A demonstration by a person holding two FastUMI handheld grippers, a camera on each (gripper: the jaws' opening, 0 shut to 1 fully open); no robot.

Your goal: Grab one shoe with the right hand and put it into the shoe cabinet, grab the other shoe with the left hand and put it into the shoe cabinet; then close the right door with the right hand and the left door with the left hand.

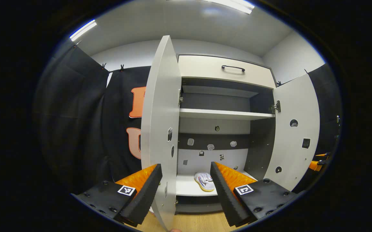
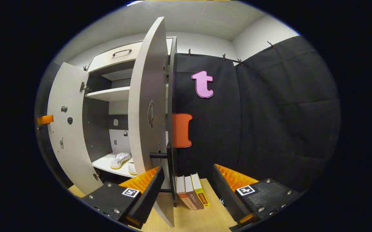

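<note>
Standing with shoes [image 2: 119,160] on the cabinet's [image 1: 226,68] bottom shelf; right tongs [image 2: 186,188] gaping, empty, nearing right door [image 2: 145,106] for pushing; left tongs [image 1: 186,187] gaping too.

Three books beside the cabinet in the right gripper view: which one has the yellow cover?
The outermost book, farthest from the cabinet's right door. The other two beside it have brownish-red covers.

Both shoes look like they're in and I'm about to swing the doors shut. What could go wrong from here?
1. The right door edge sits between the open right gripper fingers; pushing off-centre may make it slip.
2. One shoe lies near the bottom shelf's front; a closing door might catch it.
3. Books stand by the cabinet; the right gripper could knock them.
</note>
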